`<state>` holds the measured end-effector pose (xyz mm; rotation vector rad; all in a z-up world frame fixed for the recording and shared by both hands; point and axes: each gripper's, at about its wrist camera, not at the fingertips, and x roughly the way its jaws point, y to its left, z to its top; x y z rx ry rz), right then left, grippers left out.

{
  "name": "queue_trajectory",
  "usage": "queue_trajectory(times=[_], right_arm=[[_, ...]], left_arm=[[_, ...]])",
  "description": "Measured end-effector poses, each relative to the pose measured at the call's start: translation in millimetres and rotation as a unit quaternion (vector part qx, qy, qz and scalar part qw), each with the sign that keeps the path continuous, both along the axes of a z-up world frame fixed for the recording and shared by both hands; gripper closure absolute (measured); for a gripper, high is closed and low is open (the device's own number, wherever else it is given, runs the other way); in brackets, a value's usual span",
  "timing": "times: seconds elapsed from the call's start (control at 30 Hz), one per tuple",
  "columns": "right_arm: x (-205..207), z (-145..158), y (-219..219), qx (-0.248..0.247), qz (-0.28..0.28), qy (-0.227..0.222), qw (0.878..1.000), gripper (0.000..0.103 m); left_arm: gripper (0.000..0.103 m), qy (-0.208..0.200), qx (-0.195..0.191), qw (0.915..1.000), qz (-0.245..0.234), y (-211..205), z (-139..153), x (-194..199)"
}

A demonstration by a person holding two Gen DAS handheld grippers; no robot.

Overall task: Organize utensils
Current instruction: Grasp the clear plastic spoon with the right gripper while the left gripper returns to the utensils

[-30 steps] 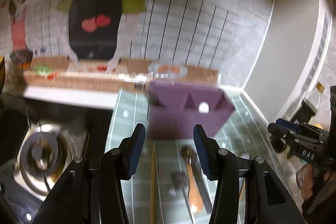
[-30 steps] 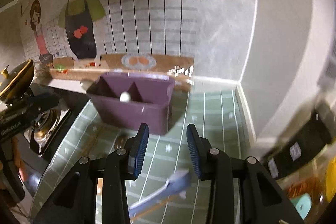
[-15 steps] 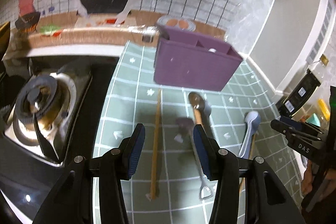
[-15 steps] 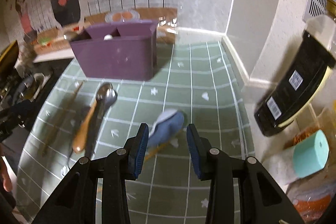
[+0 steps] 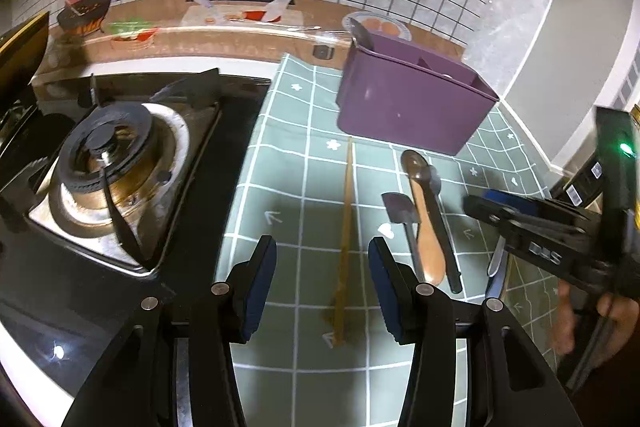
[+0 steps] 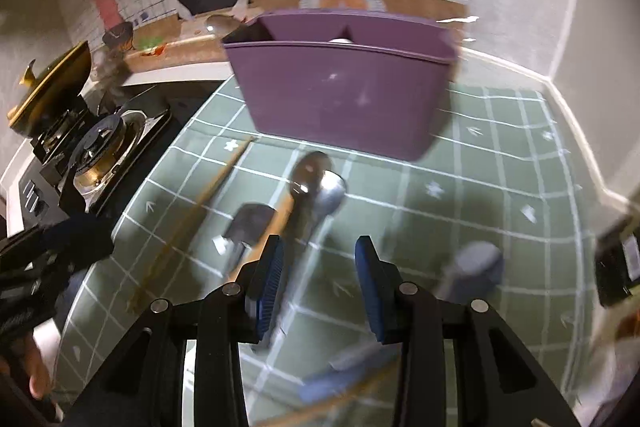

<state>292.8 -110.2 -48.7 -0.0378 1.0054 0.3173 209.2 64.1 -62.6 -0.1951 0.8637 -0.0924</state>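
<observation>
2 grippers, left gripper [image 5: 322,263] and right gripper [image 6: 319,269], hover with jaws released and empty over loose utensils: chopstick [image 5: 345,227], metal spoon [image 6: 316,187]. Approach step; next, a pickup toward the purple holder [image 5: 408,107] behind them on the surface.

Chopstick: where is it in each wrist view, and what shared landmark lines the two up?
Left wrist: the chopstick runs up the middle of the mat, its near end between the left tongs' fingers in the picture.
Right wrist: it lies diagonally at left of centre, left of the spatula.
Shared landmark: the purple bin; the chopstick's far tip points at it.
</observation>
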Motion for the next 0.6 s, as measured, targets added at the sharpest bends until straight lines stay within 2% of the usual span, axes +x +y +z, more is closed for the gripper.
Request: queue_trajectory(times=[0.37, 0.57, 0.6], right_arm=[[55, -30, 27, 0.002, -0.012, 0.023, 1.000, 0.067], [68, -39, 39, -0.034, -0.009, 0.022, 0.999, 0.068], [67, -40, 41, -0.043, -0.007, 0.019, 0.999, 0.071]], left_arm=[[0.054, 0.017, 0.002, 0.9996, 0.021, 14, -7, -4], [0.054, 0.022, 0.003, 0.9994, 0.027, 20, -9, -4], [0.054, 0.022, 0.002, 0.9994, 0.027, 20, -10, -4]])
